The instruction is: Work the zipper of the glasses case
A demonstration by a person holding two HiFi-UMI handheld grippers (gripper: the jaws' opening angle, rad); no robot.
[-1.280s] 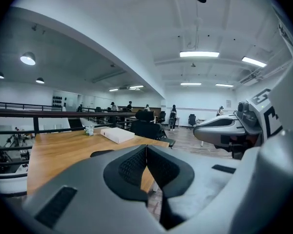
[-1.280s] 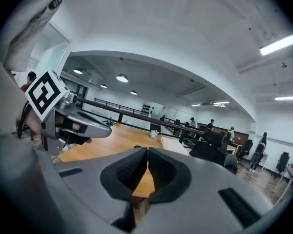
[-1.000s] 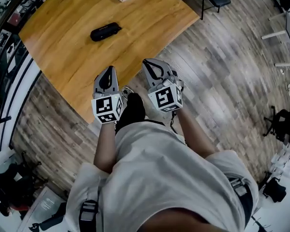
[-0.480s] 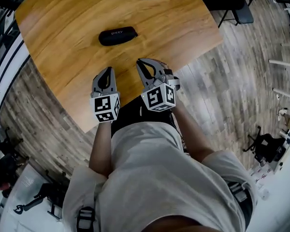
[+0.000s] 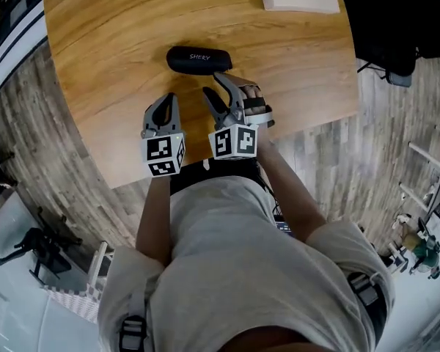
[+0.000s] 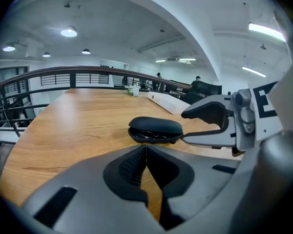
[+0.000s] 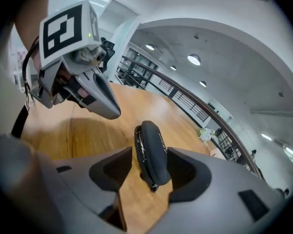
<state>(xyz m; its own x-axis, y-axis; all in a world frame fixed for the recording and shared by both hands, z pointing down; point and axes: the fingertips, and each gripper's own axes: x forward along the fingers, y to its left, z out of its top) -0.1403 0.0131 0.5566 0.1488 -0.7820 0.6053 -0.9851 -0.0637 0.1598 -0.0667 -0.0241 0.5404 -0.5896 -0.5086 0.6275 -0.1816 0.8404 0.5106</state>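
My right gripper (image 5: 213,85) has just been opening, the glasses case (image 5: 199,59) just ahead, ungripped. Left gripper (image 5: 168,100) closed, empty. The zipper (image 6: 154,136) is seemingly part-open, work not begun.

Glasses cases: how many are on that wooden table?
1. The black glasses case lies on the wooden table, about midway across it. The head view cuts off the table's far end, so another may be hidden.
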